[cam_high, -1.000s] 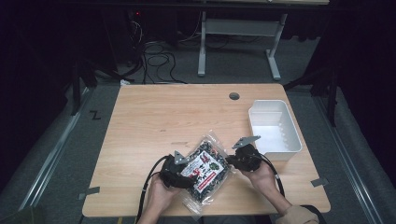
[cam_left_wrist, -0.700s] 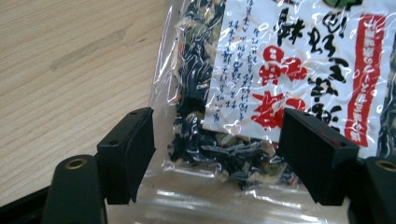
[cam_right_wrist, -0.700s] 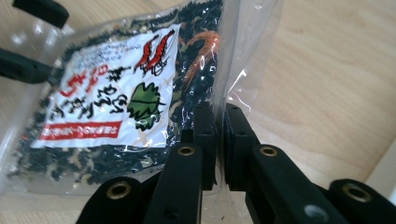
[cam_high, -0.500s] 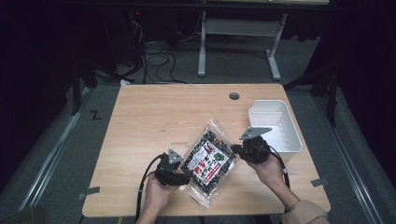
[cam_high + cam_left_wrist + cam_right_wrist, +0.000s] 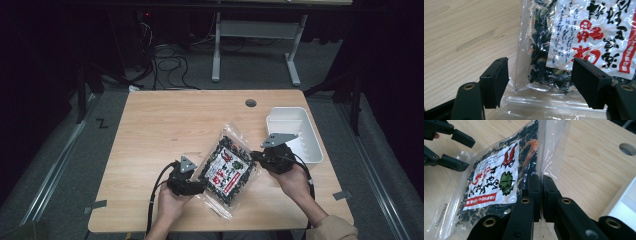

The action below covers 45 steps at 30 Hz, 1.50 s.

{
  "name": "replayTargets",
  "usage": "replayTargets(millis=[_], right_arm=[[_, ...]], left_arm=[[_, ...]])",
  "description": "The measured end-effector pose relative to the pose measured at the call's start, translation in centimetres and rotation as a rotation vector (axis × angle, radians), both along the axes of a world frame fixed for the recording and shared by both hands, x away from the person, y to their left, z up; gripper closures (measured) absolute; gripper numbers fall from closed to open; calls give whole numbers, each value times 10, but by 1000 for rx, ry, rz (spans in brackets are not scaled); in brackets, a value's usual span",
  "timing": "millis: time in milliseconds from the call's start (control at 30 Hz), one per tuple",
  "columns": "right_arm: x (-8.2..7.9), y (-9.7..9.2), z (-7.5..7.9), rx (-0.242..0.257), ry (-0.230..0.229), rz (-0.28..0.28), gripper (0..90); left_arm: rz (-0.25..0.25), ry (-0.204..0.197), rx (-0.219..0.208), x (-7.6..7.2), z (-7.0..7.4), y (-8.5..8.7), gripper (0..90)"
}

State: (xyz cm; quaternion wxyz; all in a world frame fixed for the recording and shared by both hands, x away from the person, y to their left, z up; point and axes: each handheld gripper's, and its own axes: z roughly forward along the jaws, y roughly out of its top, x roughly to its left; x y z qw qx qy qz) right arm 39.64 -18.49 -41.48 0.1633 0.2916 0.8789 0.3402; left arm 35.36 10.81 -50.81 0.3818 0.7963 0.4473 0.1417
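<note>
Two grippers flank the bag [image 5: 230,167], which lies at the table's [image 5: 165,125] five o'clock. Right gripper [image 5: 542,183] pinches its clear edge tight. Left gripper [image 5: 540,80], jaws just closing, straddles the bag's corner, pads apparently clear.

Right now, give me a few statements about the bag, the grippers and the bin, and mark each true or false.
1. The right gripper is shut on the bag's clear edge. True.
2. The left gripper clamps the bag. False: its jaws have just been closing, with the bag's corner between them, but the pads stand apart from it.
3. The bag lies in the white bin. False: it is over the table, beside the bin.
4. The bag holds dark dried bits under a white label. True.
5. The bin looks empty. True.
</note>
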Motion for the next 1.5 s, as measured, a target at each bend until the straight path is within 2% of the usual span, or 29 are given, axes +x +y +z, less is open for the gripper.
replayTargets(millis=[67, 233, 633, 1133, 1200, 1333, 1500], right_arm=[[-1, -1, 2, 2, -2, -6, 888], [-2, -5, 18, -17, -36, -18, 888], [-2, -12, 44, -36, -79, -29, 888], [0, -20, 72, -32, -122, -40, 890], [1, -21, 80, -41, -144, -46, 893], [2, -21, 87, -48, -152, -56, 896], [7, -23, 102, -51, -186, -70, 896]], left_arm=[[4, 1, -4, 1, 0, 1, 313], [31, 0, -22, 5, 1, 5, 318], [37, 19, -7, 7, -2, 4, 322], [26, 45, 10, 8, -6, 2, 321], [16, 47, 9, 8, -6, 2, 320], [8, 52, 17, 8, -7, 0, 319], [5, 54, 17, 8, -7, 0, 319]])
